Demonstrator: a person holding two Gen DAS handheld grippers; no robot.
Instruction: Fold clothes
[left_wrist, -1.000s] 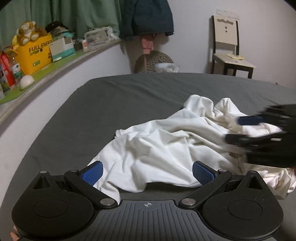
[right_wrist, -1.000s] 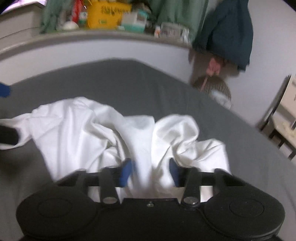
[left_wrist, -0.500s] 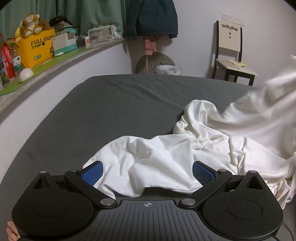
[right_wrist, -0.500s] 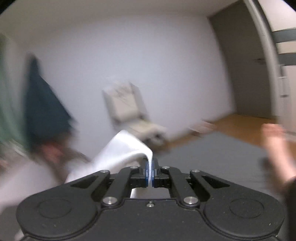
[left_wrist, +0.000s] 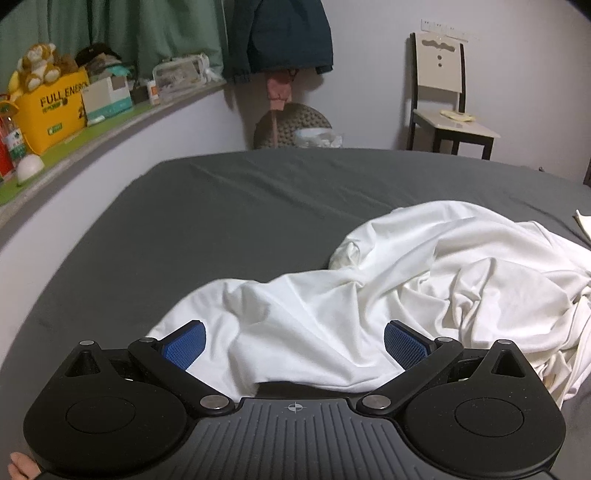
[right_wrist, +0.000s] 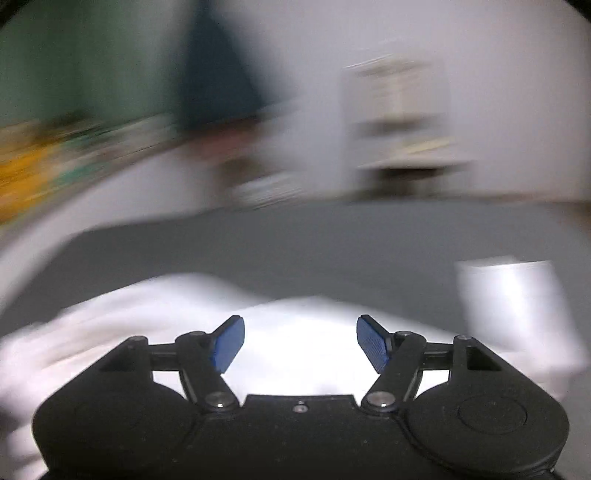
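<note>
One white garment (left_wrist: 388, 302) lies crumpled on the dark grey bed sheet (left_wrist: 207, 221), bunched into a loose heap with no clear edge or sleeve laid flat. In the left wrist view its bulk runs from just ahead of the fingers away toward the right, so its long axis slants across the bed, low and thin at the near left end, thick and rumpled at the far right. A second pale, folded-looking piece (right_wrist: 513, 302) shows to the right in the right wrist view, too blurred to name.

The left gripper (left_wrist: 293, 341) hangs over the near hem with its jaws spread wide; the cloth lies between and under the blue pads (left_wrist: 184, 341) but they do not press it. The right gripper (right_wrist: 301, 345) sits above the thick part of the heap, its jaws opening, nothing pinched between them though white fabric shows below. That view is smeared, so the exact spot is uncertain.

Judging from this, folding has not begun: the garment needs spreading first. The left gripper looks nearer the thin hem end, the right nearer the bundled end.

Beyond the bed stand a cluttered ledge (left_wrist: 110, 122), a chair (left_wrist: 443, 107) and a hanging dark jacket (left_wrist: 284, 33).
</note>
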